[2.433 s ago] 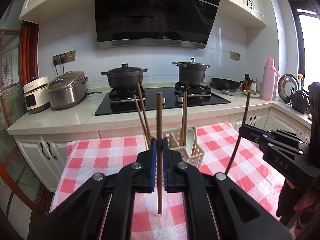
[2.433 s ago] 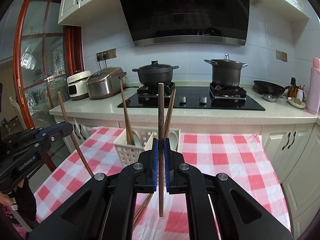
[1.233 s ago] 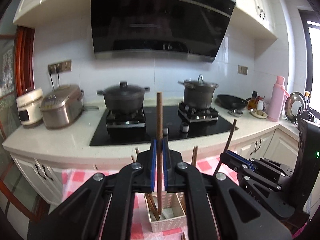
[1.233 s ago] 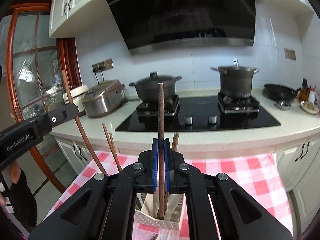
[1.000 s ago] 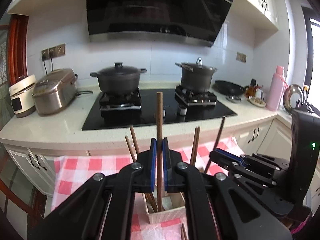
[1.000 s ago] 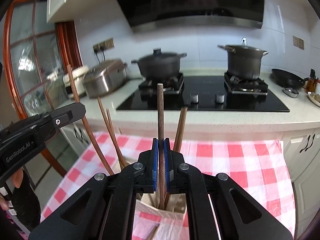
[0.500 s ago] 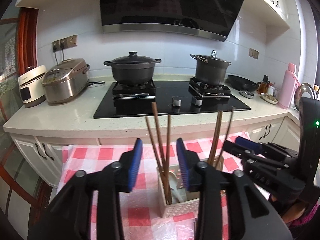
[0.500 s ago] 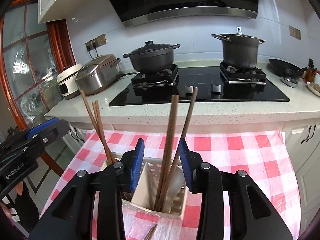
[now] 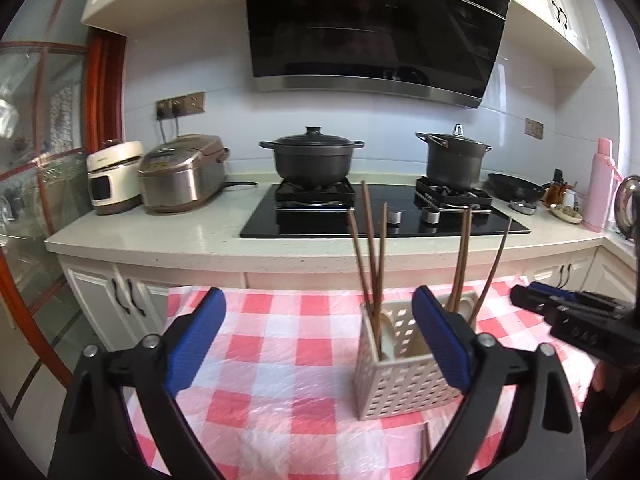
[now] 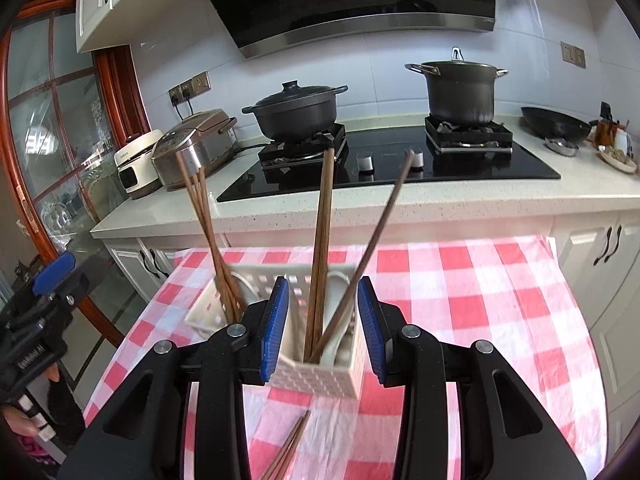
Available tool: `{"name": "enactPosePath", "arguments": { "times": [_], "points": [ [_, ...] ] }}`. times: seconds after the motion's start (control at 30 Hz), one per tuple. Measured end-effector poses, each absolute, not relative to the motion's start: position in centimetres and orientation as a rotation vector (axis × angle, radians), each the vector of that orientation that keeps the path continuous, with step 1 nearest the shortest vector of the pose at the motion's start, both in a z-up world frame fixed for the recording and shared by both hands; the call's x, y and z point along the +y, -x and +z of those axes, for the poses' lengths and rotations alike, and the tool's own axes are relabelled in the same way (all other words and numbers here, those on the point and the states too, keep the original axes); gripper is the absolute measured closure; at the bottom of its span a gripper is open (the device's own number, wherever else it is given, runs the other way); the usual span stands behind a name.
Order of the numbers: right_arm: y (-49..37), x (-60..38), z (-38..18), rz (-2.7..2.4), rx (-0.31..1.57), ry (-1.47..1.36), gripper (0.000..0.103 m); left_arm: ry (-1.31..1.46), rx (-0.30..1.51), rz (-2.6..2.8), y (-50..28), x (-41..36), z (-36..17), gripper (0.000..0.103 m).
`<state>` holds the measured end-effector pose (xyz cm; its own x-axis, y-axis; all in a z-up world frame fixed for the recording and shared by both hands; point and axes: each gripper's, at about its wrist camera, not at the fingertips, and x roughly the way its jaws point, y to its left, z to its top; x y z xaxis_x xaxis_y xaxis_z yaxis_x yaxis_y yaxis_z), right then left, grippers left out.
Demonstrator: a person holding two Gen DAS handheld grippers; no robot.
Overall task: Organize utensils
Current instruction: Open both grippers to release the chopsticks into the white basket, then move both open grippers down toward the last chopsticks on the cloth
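A white perforated utensil holder (image 9: 404,380) stands on the red-checked tablecloth (image 9: 280,360), also in the right wrist view (image 10: 320,372). Several brown chopsticks (image 9: 370,256) stand in its two compartments, also seen from the right (image 10: 322,240). My left gripper (image 9: 318,344) is wide open and empty, left of the holder. My right gripper (image 10: 322,330) is open and empty, its jaws either side of the holder's near compartment. More chopsticks (image 10: 290,450) lie on the cloth in front of the holder.
Behind the table runs a counter (image 9: 160,236) with a black hob, two dark pots (image 9: 312,156), rice cookers (image 9: 180,174), a pan and a pink flask (image 9: 600,184). A wood-framed glass door (image 10: 60,140) stands at the left.
Both grippers held a chopstick upright, lowered it into the holder, then opened. Both chopsticks now stand in the holder. The left gripper has drawn back to the left.
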<state>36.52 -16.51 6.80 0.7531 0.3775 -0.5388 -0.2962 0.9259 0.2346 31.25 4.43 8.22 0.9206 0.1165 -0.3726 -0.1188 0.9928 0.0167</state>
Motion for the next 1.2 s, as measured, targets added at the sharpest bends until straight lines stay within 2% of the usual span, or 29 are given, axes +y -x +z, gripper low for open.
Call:
{"name": "enactPosePath", "arguments": {
  "times": [0.13, 0.5, 0.83, 1.2],
  "points": [
    [-34.9, -16.8, 5.8, 0.366, 0.622, -0.148, 0.067, -0.008, 0.377, 0.144, -29.5, 4.2, 6.4, 0.005],
    [-32.0, -16.6, 0.8, 0.325, 0.689, -0.162, 0.067, -0.031, 0.461, 0.162, -27.2, 4.0, 0.2, 0.005],
    [-29.9, -14.9, -4.8, 0.309, 0.826, -0.137, 0.067, -0.022, 0.582, 0.169, -25.8, 5.5, -5.5, 0.005],
    [-28.0, -12.2, -8.6, 0.305, 0.936, -0.083, 0.067, -0.028, 0.574, 0.179, -24.1, 6.4, -6.8, 0.005]
  ]
}}
